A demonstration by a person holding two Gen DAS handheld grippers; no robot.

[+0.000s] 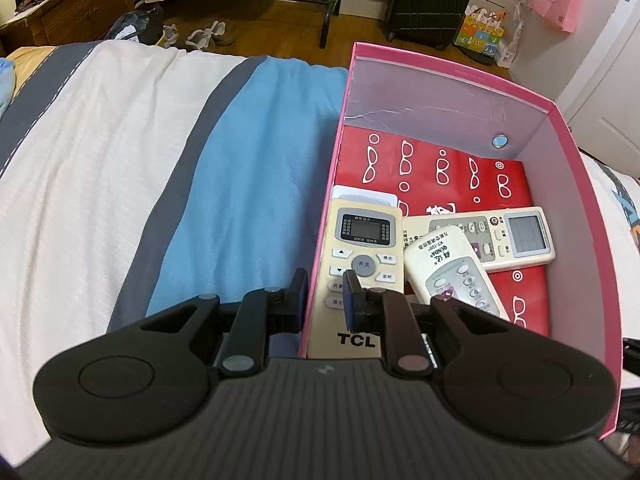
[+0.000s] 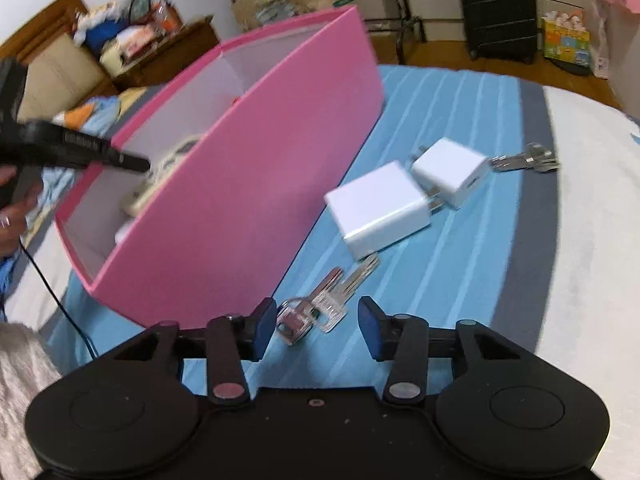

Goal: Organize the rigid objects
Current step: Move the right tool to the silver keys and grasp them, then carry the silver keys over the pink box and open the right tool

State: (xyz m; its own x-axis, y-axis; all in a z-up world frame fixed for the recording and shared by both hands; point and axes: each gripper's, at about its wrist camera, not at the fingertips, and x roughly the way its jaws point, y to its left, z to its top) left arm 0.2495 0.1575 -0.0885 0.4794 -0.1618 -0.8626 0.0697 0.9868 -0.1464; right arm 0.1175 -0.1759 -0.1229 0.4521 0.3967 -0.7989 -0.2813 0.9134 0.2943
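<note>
A pink box (image 1: 576,184) on the bed holds three remotes: a cream TCL remote (image 1: 360,256), a white QUNDA remote (image 1: 452,272) and a white remote with a grey screen (image 1: 500,236), on a red sheet printed with glasses (image 1: 440,168). My left gripper (image 1: 325,294) is open, its fingers astride the box's left wall over the TCL remote's lower end. My right gripper (image 2: 318,326) is open and empty, just above a bunch of keys (image 2: 320,304) on the blue blanket. Two white chargers (image 2: 378,210) (image 2: 450,172) and more keys (image 2: 524,160) lie beyond. The pink box (image 2: 256,184) stands at the left.
The bed has a blue blanket (image 1: 256,168) and a white and grey cover (image 1: 100,140). A black suitcase (image 1: 434,0), paper bags, shoes and a wooden cabinet stand on the floor beyond. The left gripper's body (image 2: 72,148) reaches over the box in the right wrist view.
</note>
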